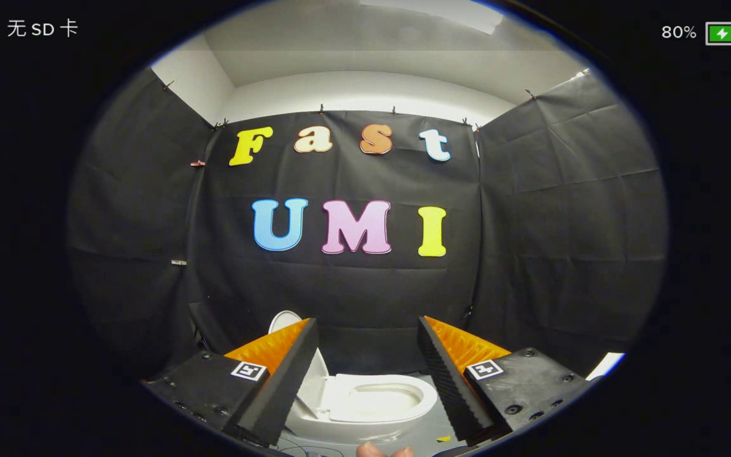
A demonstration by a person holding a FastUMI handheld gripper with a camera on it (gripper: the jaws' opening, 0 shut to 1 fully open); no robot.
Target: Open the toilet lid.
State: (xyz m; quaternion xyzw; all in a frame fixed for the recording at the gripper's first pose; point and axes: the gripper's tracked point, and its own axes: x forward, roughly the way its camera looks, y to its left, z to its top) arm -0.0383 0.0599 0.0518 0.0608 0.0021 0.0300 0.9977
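Observation:
A white toilet (pixel 378 400) stands on the floor below and between my fingers. Its seat ring lies flat and the bowl shows through it. The white lid (pixel 286 320) stands raised on the toilet's left side, partly hidden behind my left finger (pixel 289 368). My gripper (pixel 367 324) hovers above the toilet, open, its fingers wide apart with nothing between them and touching nothing. The right finger (pixel 448 374) is over the toilet's right end.
Black cloth walls close the booth behind and on both sides of the toilet. Part of a person's hand (pixel 383 451) shows just under the gripper. A small yellow scrap (pixel 443 438) lies on the grey floor by the toilet's base.

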